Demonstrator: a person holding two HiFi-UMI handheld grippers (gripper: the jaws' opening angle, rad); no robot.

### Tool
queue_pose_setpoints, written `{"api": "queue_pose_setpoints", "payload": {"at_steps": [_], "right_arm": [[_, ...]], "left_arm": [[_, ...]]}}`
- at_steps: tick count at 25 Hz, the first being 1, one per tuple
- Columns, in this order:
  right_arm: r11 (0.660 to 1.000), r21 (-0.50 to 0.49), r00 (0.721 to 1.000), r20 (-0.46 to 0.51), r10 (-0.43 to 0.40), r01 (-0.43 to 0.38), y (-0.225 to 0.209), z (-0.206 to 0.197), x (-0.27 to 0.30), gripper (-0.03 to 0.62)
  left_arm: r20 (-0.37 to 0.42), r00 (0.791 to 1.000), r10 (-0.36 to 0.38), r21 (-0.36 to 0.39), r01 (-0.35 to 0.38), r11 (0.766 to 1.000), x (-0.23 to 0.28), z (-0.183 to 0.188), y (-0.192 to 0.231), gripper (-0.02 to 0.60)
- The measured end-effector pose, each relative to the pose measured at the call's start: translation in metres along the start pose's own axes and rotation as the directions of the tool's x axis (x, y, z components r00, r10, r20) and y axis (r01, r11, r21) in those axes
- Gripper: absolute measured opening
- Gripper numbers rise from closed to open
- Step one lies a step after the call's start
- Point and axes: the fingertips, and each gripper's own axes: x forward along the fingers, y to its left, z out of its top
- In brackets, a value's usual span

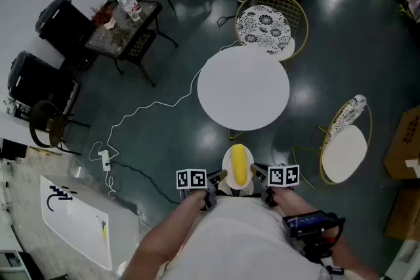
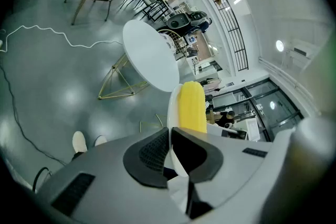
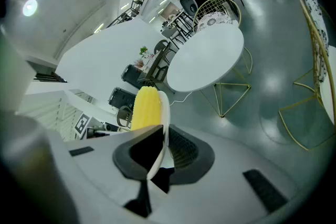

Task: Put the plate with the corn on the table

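Observation:
A small white plate [image 1: 228,159] carrying a yellow corn cob [image 1: 239,164] is held in the air close to my body, level with the floor far below. My left gripper [image 1: 215,176] is shut on the plate's left rim [image 2: 171,107], and my right gripper [image 1: 257,175] is shut on its right rim [image 3: 165,113]. The corn [image 2: 191,107] [image 3: 146,107] lies lengthwise along the plate. The round white table [image 1: 243,88] stands ahead of the plate, a short way beyond it, and shows as the table [image 2: 149,55] [image 3: 206,57] in both gripper views.
A gold wire chair with a patterned cushion [image 1: 265,26] stands behind the table, and a second gold chair [image 1: 346,144] is at the right. A white cable [image 1: 141,108] runs across the dark floor at the left. Cardboard boxes [image 1: 401,144] sit at the far right.

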Motion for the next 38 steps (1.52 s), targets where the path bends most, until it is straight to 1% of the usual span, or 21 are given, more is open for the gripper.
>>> {"api": "queue_pose_setpoints", "payload": {"at_steps": [4,6,10,15,19,23,31,38], "right_arm": [[1.000,0.003,1.000,-0.001,0.014,-0.014,0.027,-0.049,-0.023,0.041],[1.000,-0.006,1.000,-0.005,0.018,-0.018,0.040,-0.069,-0.030,0.041],[1.000,-0.008,1.000,0.014,0.018,-0.018,0.061,-0.100,-0.038,0.041],[0.999,-0.020,0.999,0.034,0.039,-0.038,0.087,-0.125,-0.037,0.041],[0.998,-0.040,0.997,0.041,0.060,-0.058,0.107,-0.134,-0.035,0.041],[0.997,-0.047,0.997,0.052,0.062,-0.060,0.113,-0.140,-0.031,0.041],[0.994,-0.092,0.996,0.057,0.065,-0.060,0.127,-0.126,-0.027,0.041],[0.995,-0.079,0.996,0.063,0.063,-0.058,0.131,-0.120,-0.022,0.041]], "left_arm": [[0.009,1.000,-0.022,-0.048,0.022,0.999,-0.032,-0.054,-0.003,0.028],[0.020,1.000,-0.022,-0.050,0.023,0.998,-0.048,-0.074,-0.005,0.028],[0.056,0.998,-0.002,-0.022,0.003,1.000,-0.077,-0.101,-0.006,0.028],[0.087,0.996,-0.014,-0.065,0.020,0.998,-0.108,-0.125,0.000,0.028],[0.104,0.994,-0.035,-0.080,0.043,0.996,-0.126,-0.132,0.005,0.028],[0.116,0.992,-0.043,-0.084,0.053,0.995,-0.134,-0.137,0.011,0.028],[0.129,0.989,-0.068,-0.080,0.078,0.994,-0.141,-0.122,0.010,0.029],[0.123,0.989,-0.079,-0.076,0.089,0.993,-0.144,-0.113,0.010,0.029]]}}
